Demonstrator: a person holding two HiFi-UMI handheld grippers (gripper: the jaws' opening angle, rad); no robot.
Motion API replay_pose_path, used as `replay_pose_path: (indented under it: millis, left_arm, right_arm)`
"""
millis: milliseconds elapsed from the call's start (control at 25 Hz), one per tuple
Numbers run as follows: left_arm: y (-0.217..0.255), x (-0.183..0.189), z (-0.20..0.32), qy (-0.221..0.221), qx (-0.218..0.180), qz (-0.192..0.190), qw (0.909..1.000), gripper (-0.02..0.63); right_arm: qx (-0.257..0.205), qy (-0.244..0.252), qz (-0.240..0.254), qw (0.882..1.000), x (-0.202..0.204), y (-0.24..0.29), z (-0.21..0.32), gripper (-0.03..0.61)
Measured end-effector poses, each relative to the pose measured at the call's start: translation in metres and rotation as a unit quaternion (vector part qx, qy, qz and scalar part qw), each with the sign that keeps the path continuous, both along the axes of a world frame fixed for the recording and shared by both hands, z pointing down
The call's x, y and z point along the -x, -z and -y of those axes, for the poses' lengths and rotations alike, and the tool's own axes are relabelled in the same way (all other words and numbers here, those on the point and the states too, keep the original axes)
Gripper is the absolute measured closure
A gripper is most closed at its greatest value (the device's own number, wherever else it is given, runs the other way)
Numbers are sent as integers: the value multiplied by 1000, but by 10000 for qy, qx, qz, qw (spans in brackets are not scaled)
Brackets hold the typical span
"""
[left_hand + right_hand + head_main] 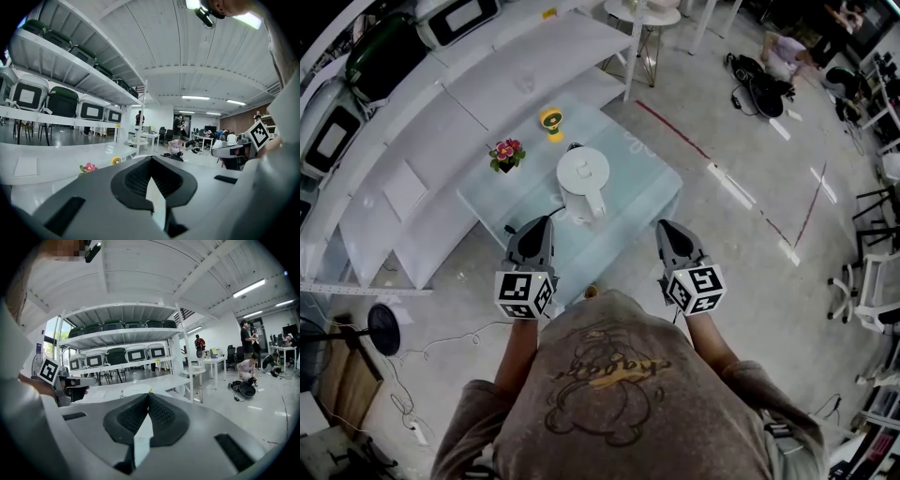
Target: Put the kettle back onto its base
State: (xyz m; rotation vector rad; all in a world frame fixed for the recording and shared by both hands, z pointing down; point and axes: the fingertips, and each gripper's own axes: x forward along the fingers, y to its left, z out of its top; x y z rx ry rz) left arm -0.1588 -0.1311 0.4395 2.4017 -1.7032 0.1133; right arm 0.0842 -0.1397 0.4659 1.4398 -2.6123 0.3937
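The white kettle (583, 183) stands upright on the glass table (647, 178), handle toward me; I cannot make out its base apart from its body. My left gripper (546, 220) hovers at the table's near edge, just left of the kettle and apart from it, jaws shut with nothing between them. My right gripper (664, 225) is level with it to the kettle's right, also shut and empty. In the left gripper view the jaws (151, 159) meet at a point. The right gripper view shows its jaws (149, 395) closed, with the kettle's lid (136, 390) just beyond.
A small pot of pink flowers (506, 155) and a yellow object (550, 122) sit on the table's far side. White shelving (441, 122) with storage bins runs along the left. A fan (382, 330) stands on the floor; people work in the far room (246, 366).
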Motion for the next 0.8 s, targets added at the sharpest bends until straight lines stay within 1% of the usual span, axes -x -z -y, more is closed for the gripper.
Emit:
replay_pose_path:
  millis: [200,360,800]
  left_arm:
    - [6,-6,-2,-77,-31,-70,9999,592]
    - [9,-7,-3,-37,-33,-153,9999,592]
    - [10,-6,0,-5,-18,-197,9998,592]
  right_arm:
    - [27,-5,25,10000,-2,0,-2,578]
    - [32,61,38,10000,-3,2,-2,578]
    - [30,59,93,9999,-1,5,5,578]
